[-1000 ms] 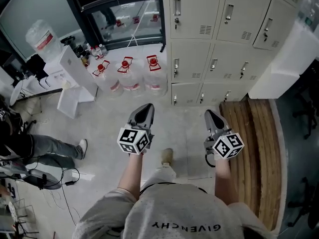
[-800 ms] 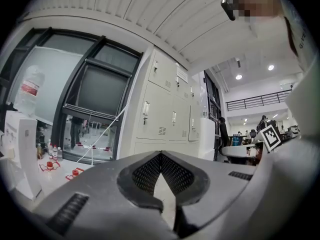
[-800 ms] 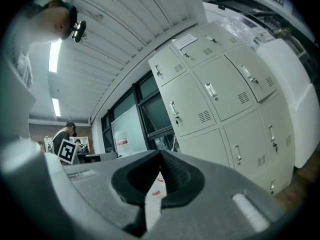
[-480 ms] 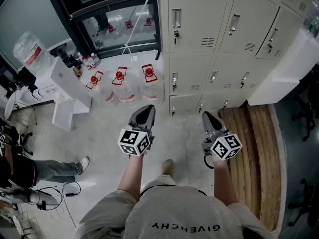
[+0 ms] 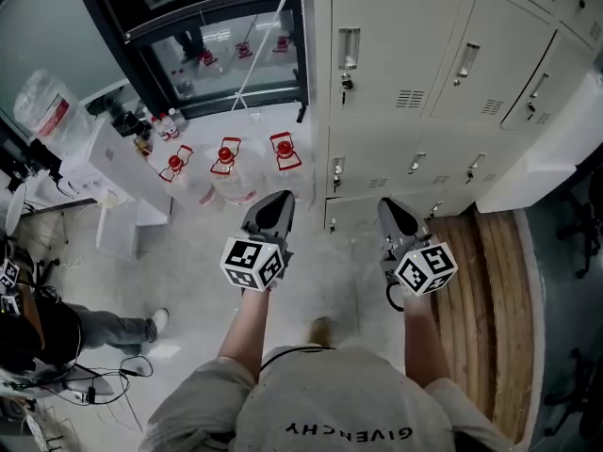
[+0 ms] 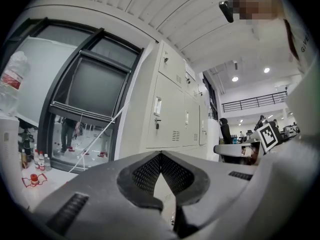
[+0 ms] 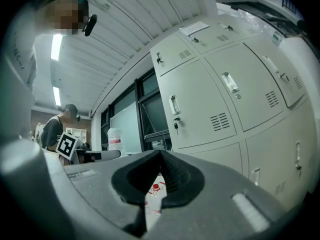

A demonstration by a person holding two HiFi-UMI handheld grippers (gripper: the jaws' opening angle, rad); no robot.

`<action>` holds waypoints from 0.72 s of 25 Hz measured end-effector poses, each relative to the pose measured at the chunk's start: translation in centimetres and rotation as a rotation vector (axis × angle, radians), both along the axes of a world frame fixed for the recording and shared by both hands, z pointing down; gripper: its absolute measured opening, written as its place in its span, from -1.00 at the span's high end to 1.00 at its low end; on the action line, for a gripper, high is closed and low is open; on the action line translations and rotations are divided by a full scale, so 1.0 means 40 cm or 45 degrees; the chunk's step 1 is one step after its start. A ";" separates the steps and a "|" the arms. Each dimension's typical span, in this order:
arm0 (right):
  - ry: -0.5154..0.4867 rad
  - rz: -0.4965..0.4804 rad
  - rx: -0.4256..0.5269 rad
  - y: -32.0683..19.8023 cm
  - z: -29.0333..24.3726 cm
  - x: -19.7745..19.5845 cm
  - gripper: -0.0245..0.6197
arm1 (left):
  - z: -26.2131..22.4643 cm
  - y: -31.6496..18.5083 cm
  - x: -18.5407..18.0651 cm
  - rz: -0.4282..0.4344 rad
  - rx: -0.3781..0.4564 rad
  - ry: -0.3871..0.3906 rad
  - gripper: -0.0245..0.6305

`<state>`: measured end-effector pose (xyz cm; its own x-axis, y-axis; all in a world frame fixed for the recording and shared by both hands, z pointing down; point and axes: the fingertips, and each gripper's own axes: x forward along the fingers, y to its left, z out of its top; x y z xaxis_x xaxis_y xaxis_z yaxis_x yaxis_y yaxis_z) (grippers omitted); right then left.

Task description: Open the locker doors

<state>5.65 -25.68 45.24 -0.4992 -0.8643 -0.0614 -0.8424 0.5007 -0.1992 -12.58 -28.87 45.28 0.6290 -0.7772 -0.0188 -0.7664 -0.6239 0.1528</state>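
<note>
A bank of beige lockers (image 5: 443, 92) stands ahead, its doors all closed, each with a metal handle (image 5: 348, 48) and vent slots. In the right gripper view the nearest door (image 7: 200, 109) shows its handle and a key. The lockers (image 6: 172, 114) also show in the left gripper view. My left gripper (image 5: 280, 201) is shut and holds nothing, well short of the lockers. My right gripper (image 5: 387, 205) is shut and empty too, level with the bottom locker row.
Several water jugs with red caps (image 5: 226, 172) stand on the floor left of the lockers, before a glass door (image 5: 226, 45). A white cabinet (image 5: 556, 149) and wooden boards (image 5: 476, 290) lie at the right. A seated person's leg (image 5: 104, 328) is at the left.
The view has moved closer to the lockers, which now look larger. Both grippers stay shut and keep their pose before me.
</note>
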 end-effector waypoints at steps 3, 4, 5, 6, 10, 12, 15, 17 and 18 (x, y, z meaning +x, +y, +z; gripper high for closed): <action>0.017 -0.024 0.032 -0.062 -0.032 -0.015 0.93 | -0.011 -0.048 0.011 0.020 0.010 -0.007 0.93; 0.021 -0.032 0.040 -0.081 -0.044 -0.018 0.93 | -0.016 -0.060 0.014 0.022 0.009 -0.001 0.93; 0.022 -0.040 0.050 -0.099 -0.056 -0.022 0.93 | -0.021 -0.072 0.017 0.023 0.006 0.005 0.93; 0.022 -0.050 0.059 -0.119 -0.069 -0.026 0.93 | -0.025 -0.086 0.018 0.021 0.003 0.006 0.93; 0.051 -0.085 0.106 -0.203 -0.125 -0.041 0.89 | -0.038 -0.142 0.019 -0.001 -0.002 0.008 0.93; 0.071 -0.102 0.137 -0.244 -0.162 -0.046 0.80 | -0.050 -0.170 0.020 -0.017 0.004 0.012 0.93; 0.079 -0.125 0.174 -0.303 -0.213 -0.050 0.75 | -0.065 -0.207 0.027 -0.025 0.014 -0.018 0.93; 0.086 -0.145 0.186 -0.339 -0.237 -0.055 0.70 | -0.075 -0.235 0.028 -0.036 0.020 -0.024 0.93; 0.094 -0.153 0.193 -0.357 -0.248 -0.058 0.69 | -0.082 -0.249 0.028 -0.045 0.020 -0.014 0.93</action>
<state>3.34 -39.94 35.34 -0.6063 -0.7817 -0.1456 -0.7841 0.6183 -0.0543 -11.47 -38.82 42.01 0.6016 -0.7984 -0.0239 -0.7895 -0.5989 0.1346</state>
